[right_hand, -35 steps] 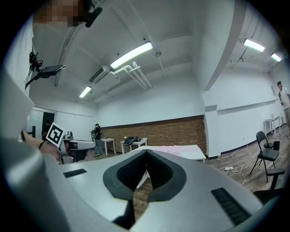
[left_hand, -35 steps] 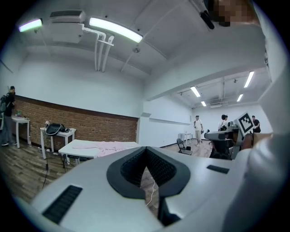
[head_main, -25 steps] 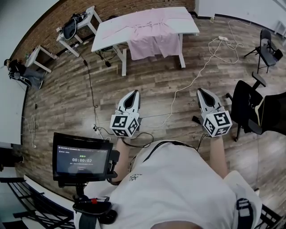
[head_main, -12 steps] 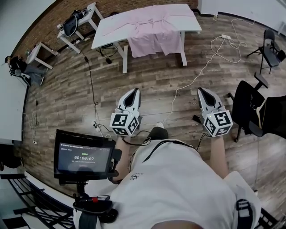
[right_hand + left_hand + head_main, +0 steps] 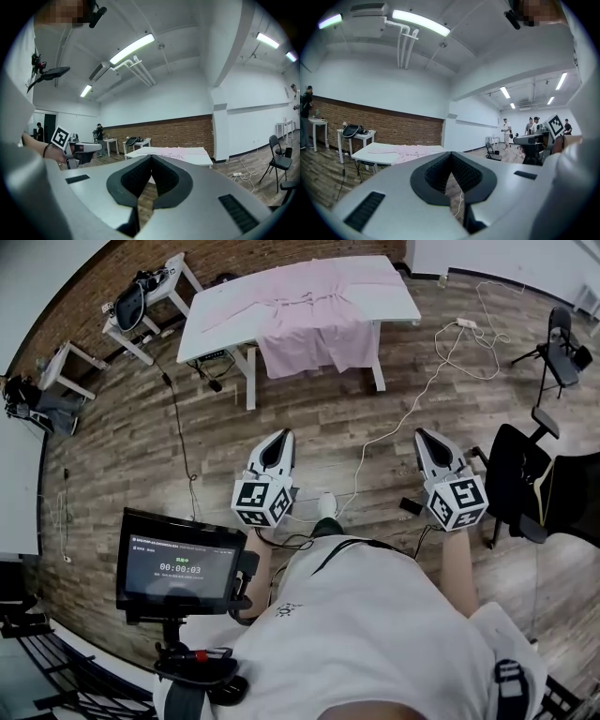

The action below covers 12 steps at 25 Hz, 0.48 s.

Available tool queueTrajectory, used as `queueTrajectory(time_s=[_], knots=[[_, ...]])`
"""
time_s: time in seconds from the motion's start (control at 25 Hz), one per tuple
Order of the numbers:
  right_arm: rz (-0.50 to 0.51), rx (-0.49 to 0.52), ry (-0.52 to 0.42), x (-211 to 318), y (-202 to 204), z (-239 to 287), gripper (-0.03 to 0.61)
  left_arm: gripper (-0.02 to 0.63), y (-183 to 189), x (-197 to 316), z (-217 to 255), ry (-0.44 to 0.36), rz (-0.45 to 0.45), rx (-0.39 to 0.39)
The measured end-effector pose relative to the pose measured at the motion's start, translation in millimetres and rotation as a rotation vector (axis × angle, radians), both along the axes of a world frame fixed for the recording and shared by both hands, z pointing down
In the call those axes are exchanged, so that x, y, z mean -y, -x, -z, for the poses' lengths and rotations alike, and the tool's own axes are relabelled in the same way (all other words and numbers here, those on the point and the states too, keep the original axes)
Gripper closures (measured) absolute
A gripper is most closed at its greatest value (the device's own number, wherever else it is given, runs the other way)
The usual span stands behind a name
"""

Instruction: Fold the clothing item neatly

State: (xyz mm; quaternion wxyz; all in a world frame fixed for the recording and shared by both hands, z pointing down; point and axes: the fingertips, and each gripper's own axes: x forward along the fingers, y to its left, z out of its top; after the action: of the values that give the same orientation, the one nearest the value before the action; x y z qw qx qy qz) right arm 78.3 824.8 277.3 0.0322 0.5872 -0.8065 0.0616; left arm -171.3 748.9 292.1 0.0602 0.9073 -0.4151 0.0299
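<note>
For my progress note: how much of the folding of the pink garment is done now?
Done: nothing. The pink garment lies unfolded across the white table, one part hanging over its front edge. In hand: nothing; the left gripper and the right gripper are both shut and empty, well short of the table. Left: reaching the table and the whole fold.

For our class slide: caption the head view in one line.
Person holding left gripper and right gripper, both shut, empty, faces pink garment draped over a white table.
</note>
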Motion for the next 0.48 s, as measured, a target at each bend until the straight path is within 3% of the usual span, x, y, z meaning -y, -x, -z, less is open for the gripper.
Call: queueTrajectory(time_s=[0.48], knots=[[-0.025, 0.010, -0.005, 132.9, 39.8, 14.2, 0.577, 0.612, 6.2, 137.7, 15.8, -0.014, -0.093, -0.001]])
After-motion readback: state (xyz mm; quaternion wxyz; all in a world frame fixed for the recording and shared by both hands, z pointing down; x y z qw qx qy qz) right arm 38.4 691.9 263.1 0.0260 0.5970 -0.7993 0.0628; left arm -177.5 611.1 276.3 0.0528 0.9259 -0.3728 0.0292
